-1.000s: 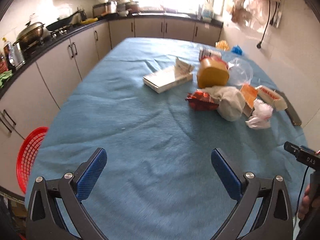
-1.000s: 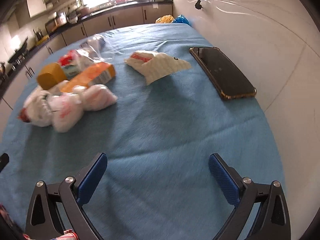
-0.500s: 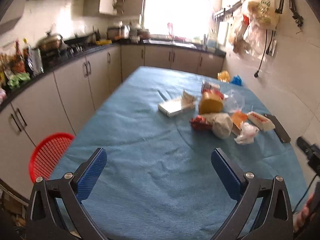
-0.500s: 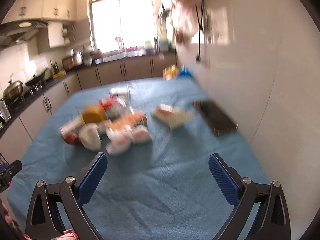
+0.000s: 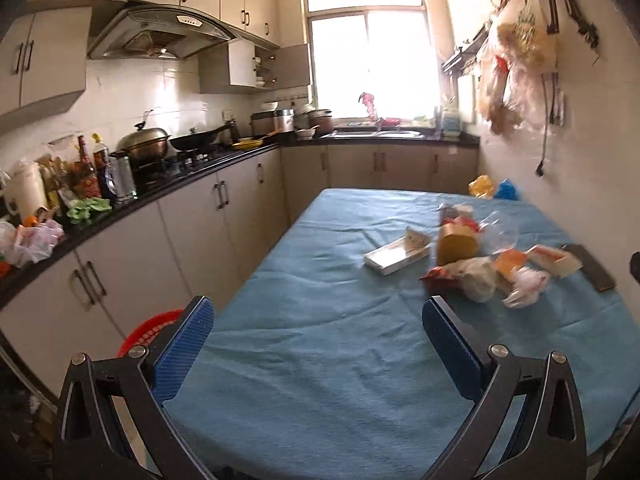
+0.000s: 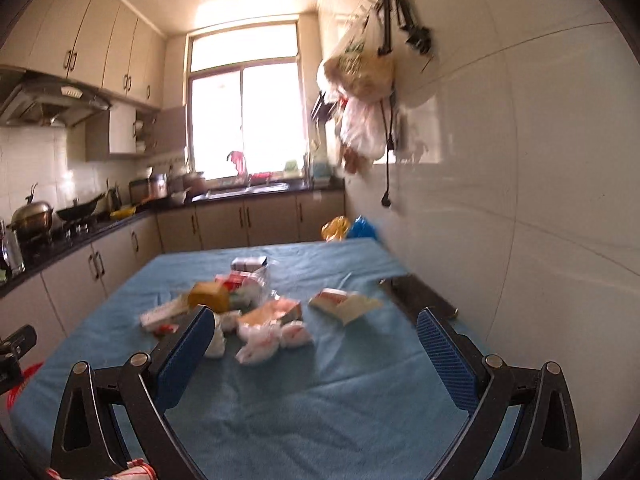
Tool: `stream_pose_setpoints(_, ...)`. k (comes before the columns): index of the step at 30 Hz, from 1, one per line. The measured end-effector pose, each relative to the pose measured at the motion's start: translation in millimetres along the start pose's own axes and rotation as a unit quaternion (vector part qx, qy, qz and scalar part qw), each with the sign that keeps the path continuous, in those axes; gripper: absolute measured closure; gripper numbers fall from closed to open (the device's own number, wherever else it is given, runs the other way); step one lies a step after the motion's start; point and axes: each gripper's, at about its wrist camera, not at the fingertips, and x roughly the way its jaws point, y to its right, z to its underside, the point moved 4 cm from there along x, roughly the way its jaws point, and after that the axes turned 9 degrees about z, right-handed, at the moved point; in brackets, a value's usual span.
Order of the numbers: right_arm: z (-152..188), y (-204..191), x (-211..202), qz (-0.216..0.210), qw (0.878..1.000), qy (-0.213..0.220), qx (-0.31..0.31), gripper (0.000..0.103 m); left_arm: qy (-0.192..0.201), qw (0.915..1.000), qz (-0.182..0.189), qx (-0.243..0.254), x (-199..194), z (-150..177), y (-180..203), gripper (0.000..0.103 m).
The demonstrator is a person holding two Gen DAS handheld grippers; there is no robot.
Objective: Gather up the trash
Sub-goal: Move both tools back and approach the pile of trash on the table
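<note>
Trash heap: wrappers, crumpled white plastic bags, flat white carton and yellow tub, clustered mid-table on the blue cloth, toward the wall side; likely light, soft and crushable, bags slippery, best pinched at a bunched fold or a carton edge. Red basket: on the floor beside the table's left edge, contents hidden. Left gripper and right gripper: jaws spread wide, holding nothing, short of the heap.

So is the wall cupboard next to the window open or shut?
Open. The cupboard door stands swung out beside the window, and the shelves inside show.
</note>
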Motion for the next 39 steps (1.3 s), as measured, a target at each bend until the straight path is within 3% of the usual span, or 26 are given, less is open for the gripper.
stream_pose_setpoints(5,14,-11,12,-0.015,0.999,-0.036,-0.034,0.0,-0.025,0.9997,-0.004,0.002,10,10,2,0.0)
stream_pose_setpoints(14,32,-31,19,-0.04,0.995,-0.062,-0.06,0.0,-0.072,0.9974,0.004,-0.003,28,28,3,0.0)
stream_pose_setpoints(39,62,-30,81,-0.063,0.982,-0.175,-0.025,0.0,-0.156,0.9875,0.015,-0.009,80,51,6,0.0)
